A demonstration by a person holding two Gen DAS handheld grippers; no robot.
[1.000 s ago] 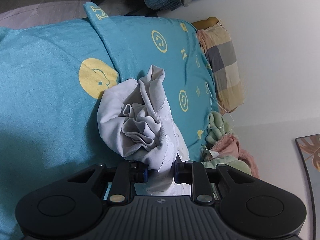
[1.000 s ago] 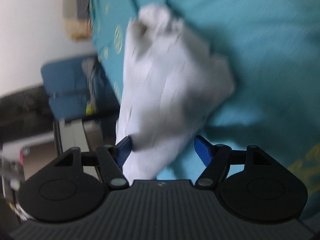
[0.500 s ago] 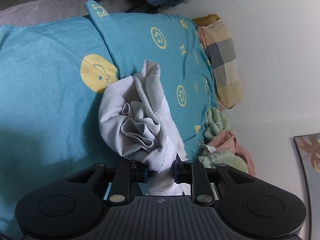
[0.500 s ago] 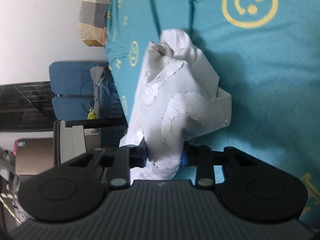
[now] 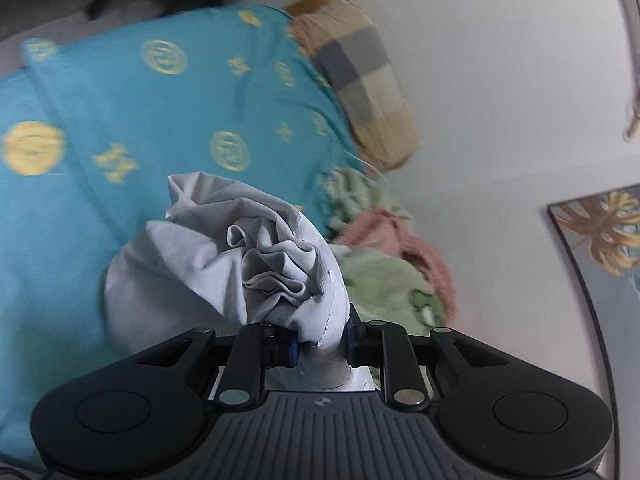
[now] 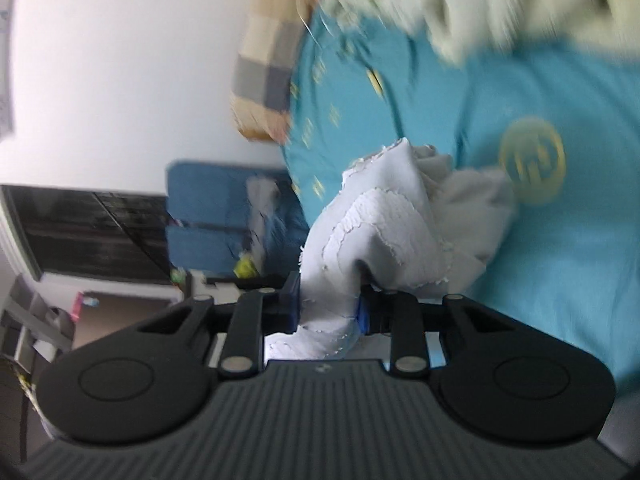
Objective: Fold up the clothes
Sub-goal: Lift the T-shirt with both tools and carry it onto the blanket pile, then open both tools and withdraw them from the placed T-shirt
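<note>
A crumpled white-grey garment (image 5: 240, 264) is bunched up over the teal bedsheet with yellow smiley prints (image 5: 140, 120). My left gripper (image 5: 320, 348) is shut on one part of it, cloth pinched between the blue pads. The same garment shows in the right wrist view (image 6: 392, 232), where my right gripper (image 6: 326, 310) is shut on another part with a rough white print. Both views are blurred by motion.
A checked pillow (image 5: 360, 76) lies at the bed's head by the white wall. A pile of green and pink fleecy clothes (image 5: 388, 272) lies next to the garment. A blue chair (image 6: 216, 216) and dark furniture stand beside the bed. A framed picture (image 5: 600, 248) is at the right.
My right gripper closed on the garment, having been open a second ago. Both grippers have since swung with the garment toward the pillow end, near the fleecy pile.
</note>
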